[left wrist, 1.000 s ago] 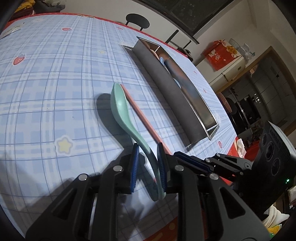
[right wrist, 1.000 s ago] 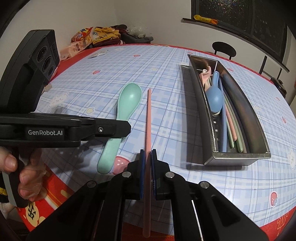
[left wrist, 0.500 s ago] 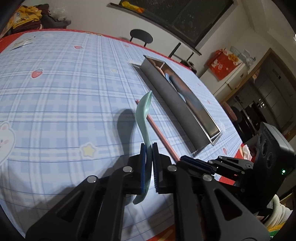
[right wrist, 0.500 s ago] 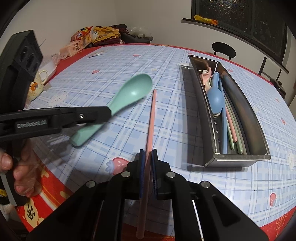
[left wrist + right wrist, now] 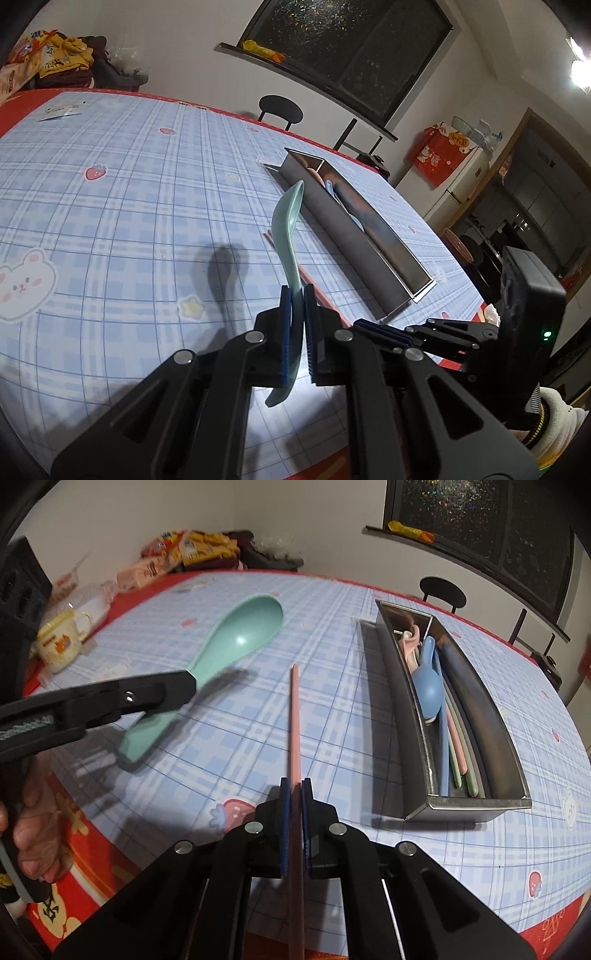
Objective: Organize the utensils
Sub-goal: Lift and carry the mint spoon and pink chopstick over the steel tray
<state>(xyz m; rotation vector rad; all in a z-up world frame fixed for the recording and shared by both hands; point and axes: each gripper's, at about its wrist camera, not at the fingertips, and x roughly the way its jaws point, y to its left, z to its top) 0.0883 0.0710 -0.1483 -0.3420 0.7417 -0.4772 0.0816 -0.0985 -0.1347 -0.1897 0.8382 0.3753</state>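
Left claw (image 5: 297, 295) grips the handle of a green spoon (image 5: 286, 229), which hangs clear of the checked tablecloth (image 5: 110, 206) with its bowl pointing toward 12 o'clock and its shadow on the cloth at 9 o'clock of it. Right claw (image 5: 295, 786) pinches a pink chopstick (image 5: 295, 716) that runs straight out toward 12 o'clock, low over the cloth. At 2 o'clock of the chopstick stands a long metal tray (image 5: 469, 805) holding a blue spoon (image 5: 428, 686), a pink one and several pastel chopsticks. A mug (image 5: 61, 646) sits near the table edge at 10 o'clock.
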